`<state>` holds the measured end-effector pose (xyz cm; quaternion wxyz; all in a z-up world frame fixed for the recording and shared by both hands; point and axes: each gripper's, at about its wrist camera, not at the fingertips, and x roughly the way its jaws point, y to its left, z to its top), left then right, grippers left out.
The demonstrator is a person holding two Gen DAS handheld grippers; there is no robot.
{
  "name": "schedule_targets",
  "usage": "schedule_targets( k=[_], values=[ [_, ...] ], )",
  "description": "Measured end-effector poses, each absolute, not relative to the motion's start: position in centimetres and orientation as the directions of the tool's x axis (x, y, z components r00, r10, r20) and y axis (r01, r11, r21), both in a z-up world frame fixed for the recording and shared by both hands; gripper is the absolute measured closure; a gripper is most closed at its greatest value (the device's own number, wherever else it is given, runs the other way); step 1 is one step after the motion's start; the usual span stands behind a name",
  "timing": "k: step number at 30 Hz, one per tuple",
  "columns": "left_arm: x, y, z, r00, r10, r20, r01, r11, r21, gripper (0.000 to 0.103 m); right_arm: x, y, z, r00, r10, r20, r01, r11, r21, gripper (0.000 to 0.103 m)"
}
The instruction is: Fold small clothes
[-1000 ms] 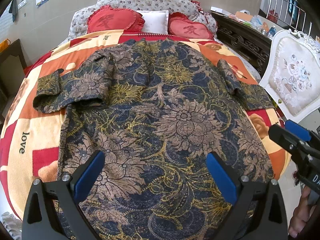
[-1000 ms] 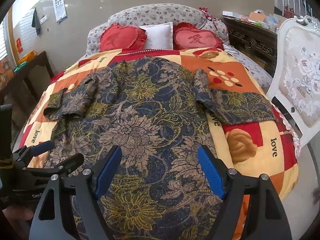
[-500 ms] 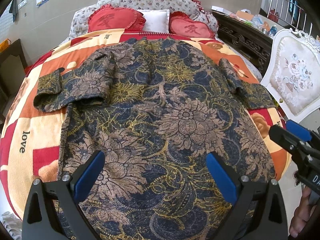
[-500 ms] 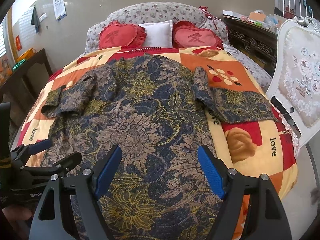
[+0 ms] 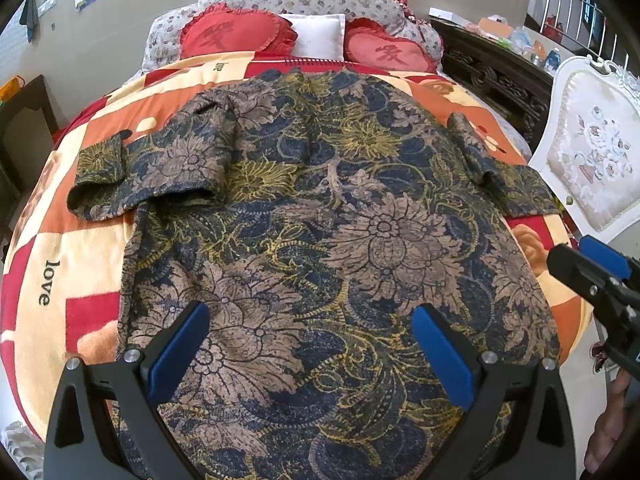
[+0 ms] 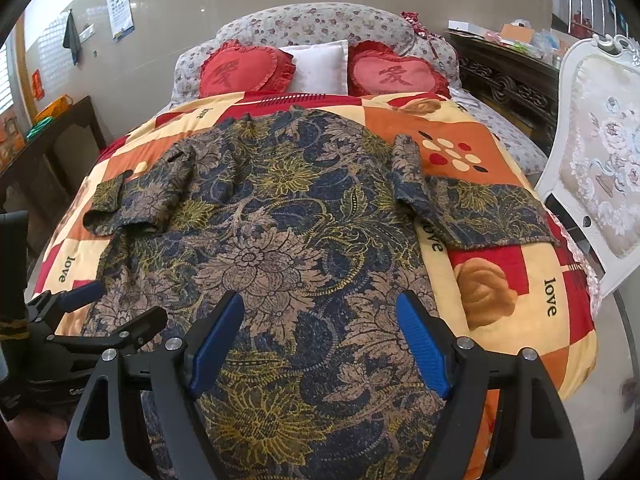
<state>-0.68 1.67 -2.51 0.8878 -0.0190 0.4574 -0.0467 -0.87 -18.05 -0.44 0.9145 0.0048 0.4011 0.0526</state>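
A: It's a bedroom: a bed [image 5: 36, 320] under a red, orange and cream blanket [image 6: 500, 280] printed with "love", two red heart cushions [image 6: 244, 70] and a white pillow [image 6: 318, 66] at the head edge, and a white upholstered chair [image 6: 600, 184] by the right edge.

B: And the garment?

A: A dark blue shirt [image 5: 340, 240] with tan and gold flowers lies spread flat along the middle of the bed, collar toward the head edge, hem toward the foot. Both short sleeves are laid out sideways, the left one [image 5: 140, 176] toward the left edge, the right one [image 6: 488, 208] toward the right edge.

B: Is all of it visible?

A: No. The hem is cut off below both views and partly covered by the grippers, so I can't tell where it ends or whether it hangs over the foot edge.

B: The grippers?

A: The left gripper [image 5: 312, 344] hangs above the lower part of the shirt, its blue-padded fingers [image 5: 180, 348] spread wide with nothing between them. The right gripper [image 6: 320, 340] is the same: fingers [image 6: 424, 348] wide apart over the cloth. Whether either pad touches the fabric is hard to judge.

B: The hands?

A: Only a sliver of skin at the frame edges; the rest is out of sight.
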Motion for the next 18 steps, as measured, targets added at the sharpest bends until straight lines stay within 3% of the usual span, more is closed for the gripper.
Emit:
schedule_targets(
  k=[18],
  values=[
    [1.6,2.2,-4.3,0.554,-0.055,-0.831,0.033,0.998,-0.044,0.000,1.4,-16.8,-1.1,0.650,0.095,-0.754,-0.103,0.994,0.036,0.018]
  ],
)
